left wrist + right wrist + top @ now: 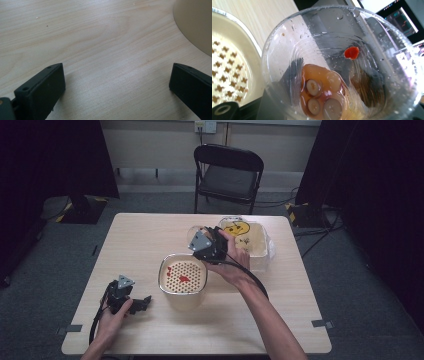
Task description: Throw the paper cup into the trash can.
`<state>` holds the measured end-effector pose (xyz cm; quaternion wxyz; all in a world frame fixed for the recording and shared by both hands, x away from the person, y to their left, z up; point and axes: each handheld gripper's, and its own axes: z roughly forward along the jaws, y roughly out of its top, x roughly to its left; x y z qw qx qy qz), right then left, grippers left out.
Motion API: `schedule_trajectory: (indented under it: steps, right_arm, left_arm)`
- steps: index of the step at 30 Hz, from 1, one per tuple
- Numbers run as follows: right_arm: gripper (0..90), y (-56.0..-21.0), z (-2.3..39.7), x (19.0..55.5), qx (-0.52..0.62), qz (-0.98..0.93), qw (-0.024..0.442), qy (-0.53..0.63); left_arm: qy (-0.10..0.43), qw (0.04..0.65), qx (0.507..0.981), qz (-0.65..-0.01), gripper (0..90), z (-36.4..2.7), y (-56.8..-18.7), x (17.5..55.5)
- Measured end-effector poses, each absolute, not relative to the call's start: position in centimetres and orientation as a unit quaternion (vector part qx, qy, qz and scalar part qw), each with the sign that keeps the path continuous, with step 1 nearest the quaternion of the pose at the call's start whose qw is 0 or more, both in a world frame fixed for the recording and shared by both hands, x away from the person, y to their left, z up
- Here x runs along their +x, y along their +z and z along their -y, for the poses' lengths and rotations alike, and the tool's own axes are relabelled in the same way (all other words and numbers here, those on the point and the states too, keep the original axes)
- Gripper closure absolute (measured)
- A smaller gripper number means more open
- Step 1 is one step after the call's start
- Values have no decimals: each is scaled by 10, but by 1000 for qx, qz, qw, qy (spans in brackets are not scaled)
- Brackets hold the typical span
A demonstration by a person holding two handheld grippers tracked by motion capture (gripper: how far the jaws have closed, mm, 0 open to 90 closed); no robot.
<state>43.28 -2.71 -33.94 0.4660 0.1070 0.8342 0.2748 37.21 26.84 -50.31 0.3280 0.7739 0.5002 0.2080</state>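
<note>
The right tool (202, 241) is clamped on a clear plastic cup (342, 65), held tipped on its side just above the far rim of a cream container (172, 292) that carries a perforated strainer insert (183, 275), near the middle of the tabletop (135, 245). In the right gripper view the cup's mouth faces the camera: a small pool of brownish liquid with a few round pieces (322, 95) sits against its lower wall, and one red bit (351, 52) clings higher up. A red scrap (183, 278) already lies on the strainer, so the step in hand looks like emptying the cup through it, and it seems well along but not finished. The next move probably calls for more tilt, with the cup's lip kept over the holes so the remainder does not run onto the wood. The left tool (131, 301) rests low on the tabletop near the front left, jaws wide apart and empty. Behind the strainer stands a second tub (257, 245) with a yellow shape inside.
</note>
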Motion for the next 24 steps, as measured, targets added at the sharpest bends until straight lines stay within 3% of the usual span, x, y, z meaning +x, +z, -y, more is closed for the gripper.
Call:
schedule_trajectory:
  steps: [24]
  right_arm:
    - [456,-365,-4,417,-62,-814,572,83]
  left_arm:
    - [207,327,775,-499,0,-269,-503,372]
